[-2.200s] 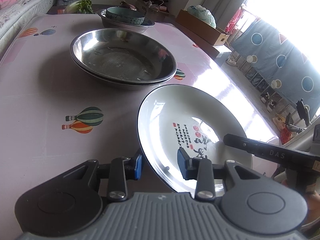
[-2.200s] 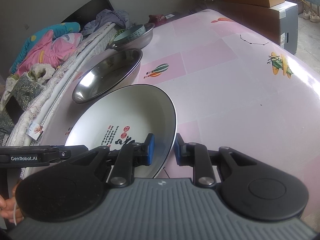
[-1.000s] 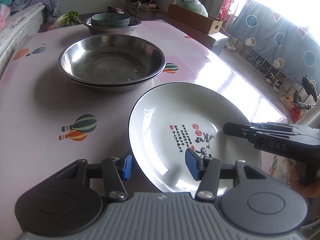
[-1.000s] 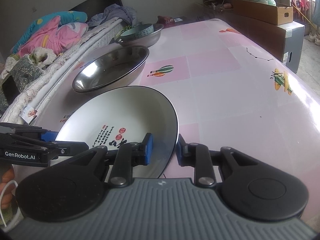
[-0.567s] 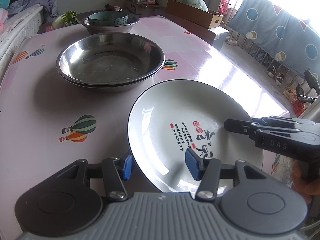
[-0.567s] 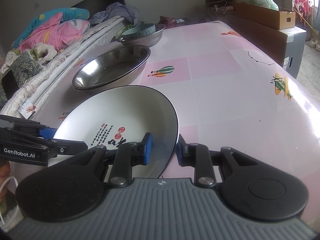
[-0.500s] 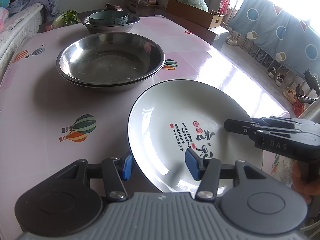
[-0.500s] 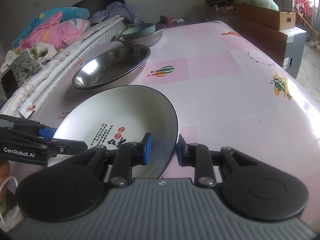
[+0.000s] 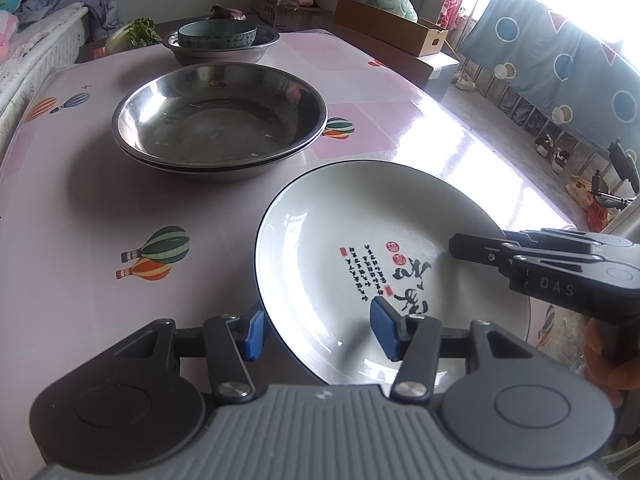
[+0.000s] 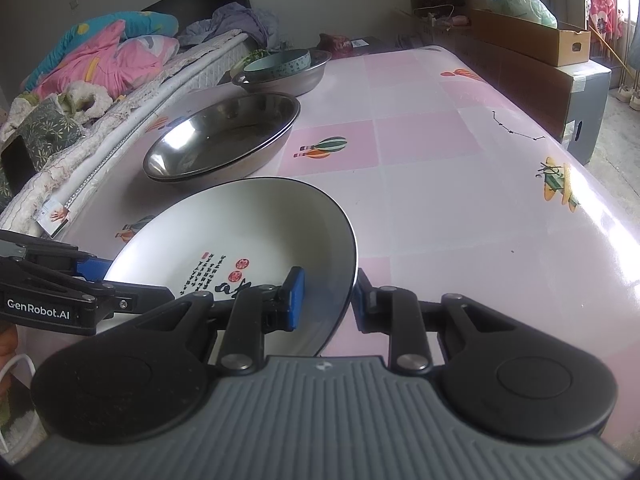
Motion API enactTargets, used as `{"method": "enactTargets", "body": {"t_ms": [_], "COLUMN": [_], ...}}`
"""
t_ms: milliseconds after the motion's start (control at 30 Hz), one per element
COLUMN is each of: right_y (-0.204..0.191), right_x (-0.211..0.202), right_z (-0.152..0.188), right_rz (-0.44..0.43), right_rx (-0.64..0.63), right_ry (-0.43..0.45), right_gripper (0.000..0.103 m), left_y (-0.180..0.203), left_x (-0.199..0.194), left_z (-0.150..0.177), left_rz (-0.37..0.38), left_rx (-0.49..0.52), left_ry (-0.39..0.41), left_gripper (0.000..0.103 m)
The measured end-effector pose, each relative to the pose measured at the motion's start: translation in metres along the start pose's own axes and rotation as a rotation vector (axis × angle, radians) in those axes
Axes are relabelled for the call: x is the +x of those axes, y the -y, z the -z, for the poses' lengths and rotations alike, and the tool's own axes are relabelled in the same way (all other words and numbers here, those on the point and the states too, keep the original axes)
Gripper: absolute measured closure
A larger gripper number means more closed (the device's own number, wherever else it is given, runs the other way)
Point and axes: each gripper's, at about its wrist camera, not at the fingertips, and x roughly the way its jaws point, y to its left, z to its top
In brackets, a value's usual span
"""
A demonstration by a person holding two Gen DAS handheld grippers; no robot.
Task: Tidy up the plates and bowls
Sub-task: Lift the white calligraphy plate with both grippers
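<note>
White round ceramic plate (image 9: 360,240) with a thin black rim and printed calligraphy sits low over the pink tiled surface (image 9: 80,220), near edge; can't tell if it touches down. Left wrist view: left gripper (image 9: 318,330) straddles the plate's near-left rim, one blue pad outside, one over the inside face. Gap shows at the pads, so no clamp confirmed, half-wide. Right gripper (image 9: 460,246) enters from the right, reaching over the plate's right rim. Beyond the plate: two nested stainless steel basins (image 9: 220,120), then a teal bowl (image 9: 218,34) inside a smaller steel bowl (image 9: 222,50).

Right wrist view: right gripper (image 10: 328,296) narrow, pads either side of the plate (image 10: 240,232) rim on its right, pinching it. Left gripper (image 10: 96,268) comes in from the left at the opposite rim. Nested basins (image 10: 224,140) just behind the plate, teal bowl (image 10: 280,62) further back. Bed with pink bedding (image 10: 100,60) runs along the surface's left side.
</note>
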Motion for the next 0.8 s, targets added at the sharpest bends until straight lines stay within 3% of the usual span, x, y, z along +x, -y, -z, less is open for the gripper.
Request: {"method": "enactTargets", "body": {"t_ms": [800], "right_y": [0.0033], "right_x": [-0.0016], "right_z": [0.0066], "right_rz": [0.003], "right_rx": [-0.039], "right_ry": [0.014], "right_gripper": [0.08], "left_y": [-0.0045], "left_x": [0.0042], "left_z": [-0.0028], "left_rz": [0.034], "left_rx": [0.046], "left_ry": [-0.002], "left_gripper": [0.052]}}
